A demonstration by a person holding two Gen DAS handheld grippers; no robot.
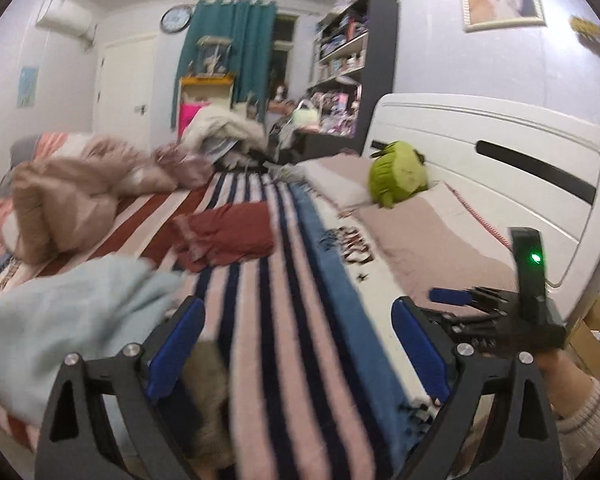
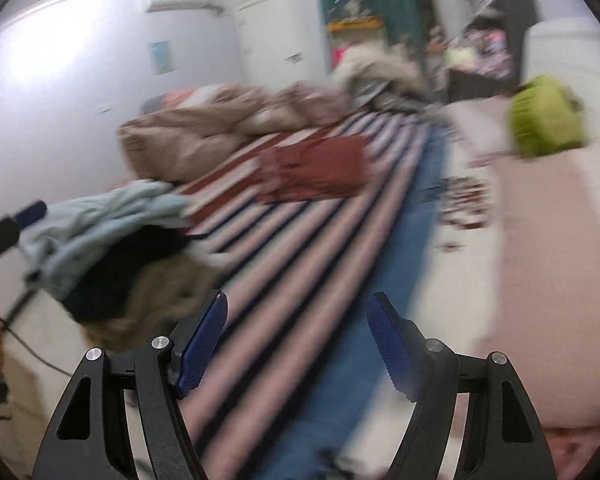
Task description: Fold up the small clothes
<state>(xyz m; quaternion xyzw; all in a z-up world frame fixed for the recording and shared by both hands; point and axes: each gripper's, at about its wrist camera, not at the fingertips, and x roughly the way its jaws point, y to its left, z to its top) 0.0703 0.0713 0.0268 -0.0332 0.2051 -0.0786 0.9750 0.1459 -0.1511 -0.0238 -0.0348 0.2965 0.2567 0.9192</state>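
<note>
A folded dark red garment [image 1: 226,236] lies on the striped blanket [image 1: 284,340] in the middle of the bed; it also shows in the right wrist view [image 2: 314,170]. A pale blue garment [image 1: 68,320] lies in a heap at the near left, on top of dark and tan clothes [image 2: 140,280]. My left gripper [image 1: 296,344] is open and empty above the blanket, right of the blue heap. My right gripper [image 2: 298,344] is open and empty above the stripes; it shows from the side in the left wrist view [image 1: 496,312].
A crumpled beige duvet [image 1: 68,196] fills the far left of the bed. A green plush toy [image 1: 400,178] sits on the pink pillows [image 1: 432,248] by the white headboard [image 1: 500,168]. A cluttered shelf [image 1: 352,64] stands beyond the bed.
</note>
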